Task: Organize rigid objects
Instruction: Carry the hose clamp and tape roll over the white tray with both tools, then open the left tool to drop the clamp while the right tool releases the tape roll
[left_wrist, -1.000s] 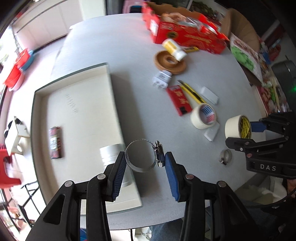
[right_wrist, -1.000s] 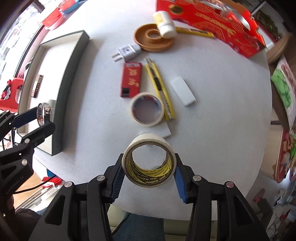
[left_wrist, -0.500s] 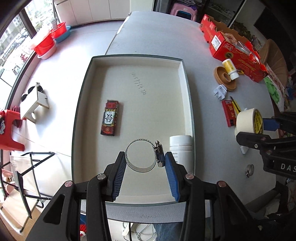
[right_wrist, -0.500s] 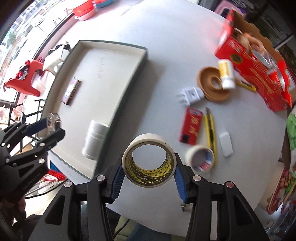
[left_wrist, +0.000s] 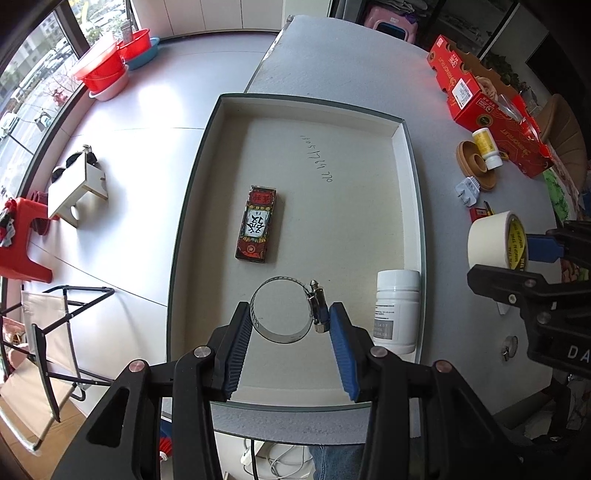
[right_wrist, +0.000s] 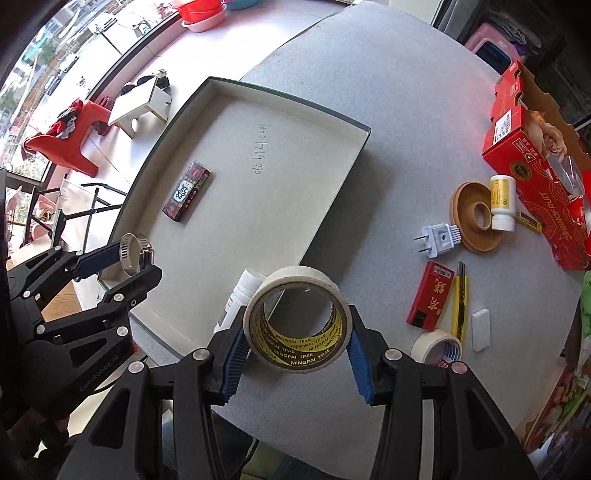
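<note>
white bottle (left_wrist: 397, 310) blocks tray's (left_wrist: 416, 192) near right corner, middle open

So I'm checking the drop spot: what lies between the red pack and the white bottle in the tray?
Bare tray floor between pack and bottle, left wrist view.

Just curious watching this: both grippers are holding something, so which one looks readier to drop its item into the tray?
Probably the left gripper: its hose clamp is over the tray, while the right gripper and tape roll are near the tray's edge.
</note>
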